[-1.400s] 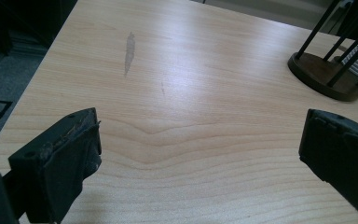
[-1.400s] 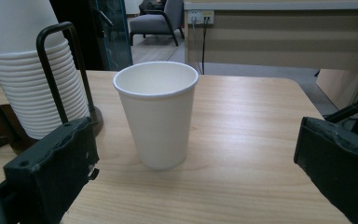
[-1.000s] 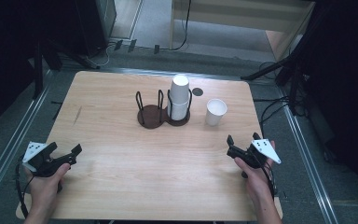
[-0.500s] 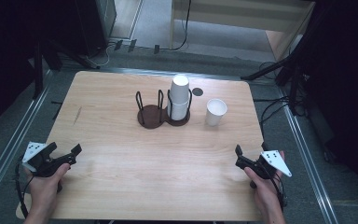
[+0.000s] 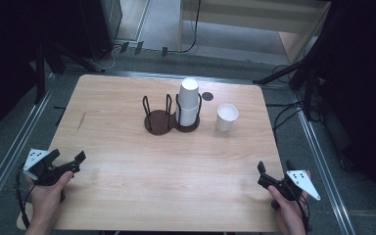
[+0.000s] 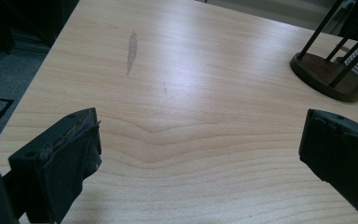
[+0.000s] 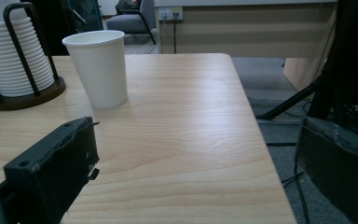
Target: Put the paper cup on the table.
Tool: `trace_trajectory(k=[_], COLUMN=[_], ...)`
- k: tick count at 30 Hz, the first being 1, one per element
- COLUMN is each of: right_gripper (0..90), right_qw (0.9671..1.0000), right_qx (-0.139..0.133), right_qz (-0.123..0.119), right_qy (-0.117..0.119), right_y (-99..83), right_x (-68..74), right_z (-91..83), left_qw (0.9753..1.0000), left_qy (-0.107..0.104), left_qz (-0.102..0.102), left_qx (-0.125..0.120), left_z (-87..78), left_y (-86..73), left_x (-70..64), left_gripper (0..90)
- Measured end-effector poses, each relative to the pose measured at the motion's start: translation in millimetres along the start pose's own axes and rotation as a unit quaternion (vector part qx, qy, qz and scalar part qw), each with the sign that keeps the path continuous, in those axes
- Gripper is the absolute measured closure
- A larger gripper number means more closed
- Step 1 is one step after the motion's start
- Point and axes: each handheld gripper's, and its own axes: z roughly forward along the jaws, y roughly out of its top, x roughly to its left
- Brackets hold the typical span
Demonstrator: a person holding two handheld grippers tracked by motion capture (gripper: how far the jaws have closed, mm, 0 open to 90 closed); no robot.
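Meanwhile: pale woodgrain tabletop point(image 5: 127, 196); one loose white paper cup point(image 5: 226, 117) upright right of dark two-bay wire holder point(image 5: 169, 117) with ribbed cup stack point(image 5: 188, 100). Left claw point(image 5: 68, 161), right claw point(image 5: 275, 171) spread, empty, near corners.

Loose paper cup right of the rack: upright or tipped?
Upright. The loose paper cup stands on its base on the table, open rim up, beside the rack and apart from it. The high view shows its open mouth.
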Motion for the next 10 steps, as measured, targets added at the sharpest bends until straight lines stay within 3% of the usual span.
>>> trace_trajectory(k=[10], right_gripper=[0.0], right_qw=[0.9998], right_qx=[-0.010], right_qz=[0.015], right_qy=[-0.009], right_y=[1.8], right_x=[-6.2], right_z=[-11.7], left_qw=[1.0000], left_qy=[0.001], left_qz=[-0.004], left_qx=[0.001], left_z=[0.4], left_y=[0.6], left_x=[0.8], left_gripper=[0.0])
